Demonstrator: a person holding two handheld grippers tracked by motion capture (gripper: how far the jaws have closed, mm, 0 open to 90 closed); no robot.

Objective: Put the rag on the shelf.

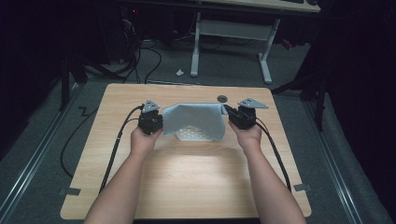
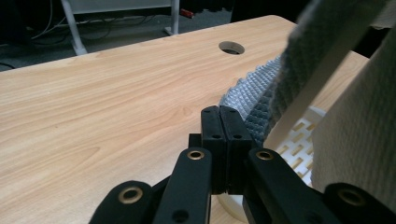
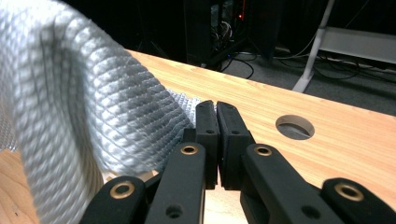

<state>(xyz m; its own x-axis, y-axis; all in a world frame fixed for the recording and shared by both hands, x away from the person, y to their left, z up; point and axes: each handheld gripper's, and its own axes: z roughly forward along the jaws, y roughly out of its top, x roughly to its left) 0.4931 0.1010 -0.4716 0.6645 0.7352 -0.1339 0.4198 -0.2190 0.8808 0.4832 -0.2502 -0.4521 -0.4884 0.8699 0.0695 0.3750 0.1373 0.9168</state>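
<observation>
Light wood-grain tabletop [image 1: 187, 186] with rounded corners, brightly lit near the middle front, bare across most of its face. Round cable hole [image 1: 222, 98] near the far edge, also seen in the left gripper view [image 2: 231, 47] and the right gripper view [image 3: 294, 127].

Held up over the far half: a pale grey quilted cloth [image 1: 194, 119], stretched between both grippers and draped over a white slotted basket [image 1: 192, 134] resting on the wood. Left gripper [image 1: 156, 120] at the cloth's left corner, jaws pressed together in its own view [image 2: 219, 122], grey fabric [image 2: 261, 100] running up from beside them and the white slotted basket [image 2: 303, 140] just behind. Right gripper [image 1: 232, 112] at the right corner, jaws likewise closed [image 3: 217, 122] with cloth [image 3: 93, 107] bunched against their left side; pinched fabric between the tips not clearly visible.

Around it: dark room, grey carpeted floor [image 1: 224, 65], black cables [image 1: 149, 60] trailing across it, white legs of another desk [image 1: 233, 42] beyond, a small white scrap [image 1: 179, 72] on the carpet, metal rails [image 1: 32, 158] along both sides.
</observation>
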